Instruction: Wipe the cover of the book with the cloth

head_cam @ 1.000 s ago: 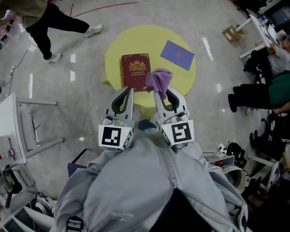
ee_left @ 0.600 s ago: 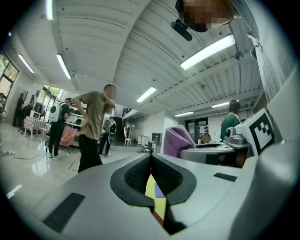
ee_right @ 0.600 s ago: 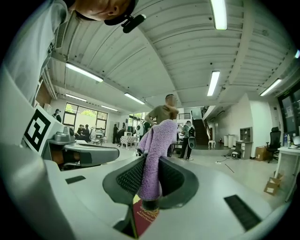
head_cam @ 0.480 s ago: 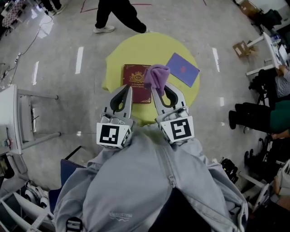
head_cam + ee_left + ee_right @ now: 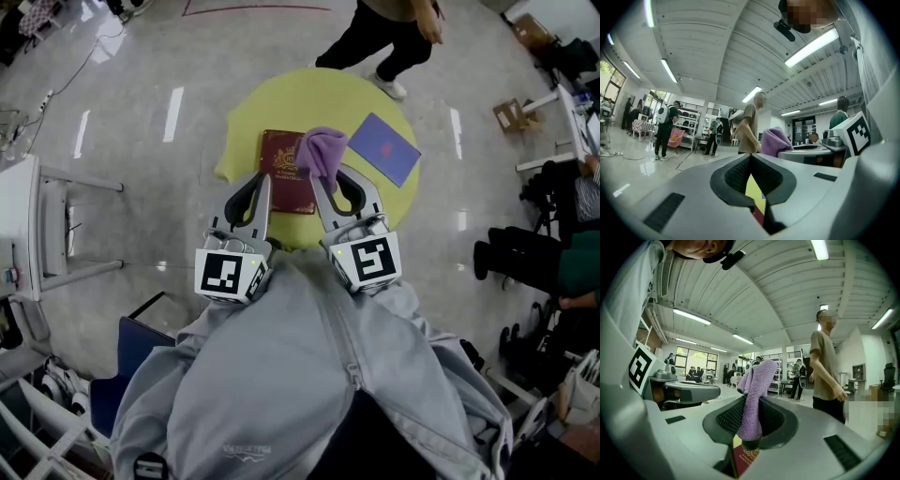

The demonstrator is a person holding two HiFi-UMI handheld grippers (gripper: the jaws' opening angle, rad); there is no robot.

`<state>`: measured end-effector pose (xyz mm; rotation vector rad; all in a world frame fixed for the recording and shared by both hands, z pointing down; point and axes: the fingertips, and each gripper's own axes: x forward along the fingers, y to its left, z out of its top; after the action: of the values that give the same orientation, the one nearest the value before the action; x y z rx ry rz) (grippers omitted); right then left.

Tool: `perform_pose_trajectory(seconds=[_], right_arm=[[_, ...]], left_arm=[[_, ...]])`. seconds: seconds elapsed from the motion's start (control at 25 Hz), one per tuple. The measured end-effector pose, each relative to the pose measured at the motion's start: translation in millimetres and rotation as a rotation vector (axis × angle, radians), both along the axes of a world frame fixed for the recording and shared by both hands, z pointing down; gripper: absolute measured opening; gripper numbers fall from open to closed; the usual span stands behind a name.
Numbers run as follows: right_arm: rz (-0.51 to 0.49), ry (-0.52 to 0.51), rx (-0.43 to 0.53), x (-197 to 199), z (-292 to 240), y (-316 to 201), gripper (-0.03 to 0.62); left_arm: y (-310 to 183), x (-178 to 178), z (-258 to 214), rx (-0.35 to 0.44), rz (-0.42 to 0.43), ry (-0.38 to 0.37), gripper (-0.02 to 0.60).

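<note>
We hold the right gripper (image 5: pixel 325 187) at the centre of the head view, its 2 jaws clamped on the purple cloth (image 5: pixel 322 150). In the right gripper view the cloth (image 5: pixel 757 390) stands up in a bunched roll from between the dark jaw pads, above the gripper (image 5: pixel 751 425). The cloth's bunched end shows over the upper right part of the dark red book (image 5: pixel 281 178) in the head view. We cannot tell whether it touches the cover.

The left gripper (image 5: pixel 263 183) sits just left of the right one, with its tips over the book's left side. In the left gripper view its jaws (image 5: pixel 750 187) are together with nothing between them, leaving only a thin slit. Through that slit we see a strip of yellow and a sliver of red.

The book lies flat on the round yellow table (image 5: pixel 309 94), left of the table's middle. Its gold crest shows through the right gripper's gap (image 5: pixel 746 456). A blue booklet (image 5: pixel 384 150) lies on the table's right part, apart from the book. 1 person (image 5: pixel 394 37) stands beyond the table at the top of the frame.
</note>
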<state>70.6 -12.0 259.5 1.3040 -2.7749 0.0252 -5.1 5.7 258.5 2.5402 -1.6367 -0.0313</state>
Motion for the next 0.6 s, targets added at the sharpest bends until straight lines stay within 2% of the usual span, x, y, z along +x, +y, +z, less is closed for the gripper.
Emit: perform_pose_trajectory(seconds=[0.4, 0.52, 0.6], right_arm=[[0.041, 0.028, 0.042, -6.8, -15.3, -10.8, 0.084], [0.041, 0.038, 0.020, -10.4, -11.2, -16.7, 0.084], [0.036, 0.057, -0.029, -11.4, -3.6, -20.8, 0.084]], left_arm=[[-22.5, -5.4, -17.9, 0.030, 0.077, -0.014, 0.017], [-28.8, -8.7, -14.4, 0.009, 0.082, -0.010, 0.017], [-32.8, -10.8, -9.5, -0.010, 0.080, -0.007, 0.017]])
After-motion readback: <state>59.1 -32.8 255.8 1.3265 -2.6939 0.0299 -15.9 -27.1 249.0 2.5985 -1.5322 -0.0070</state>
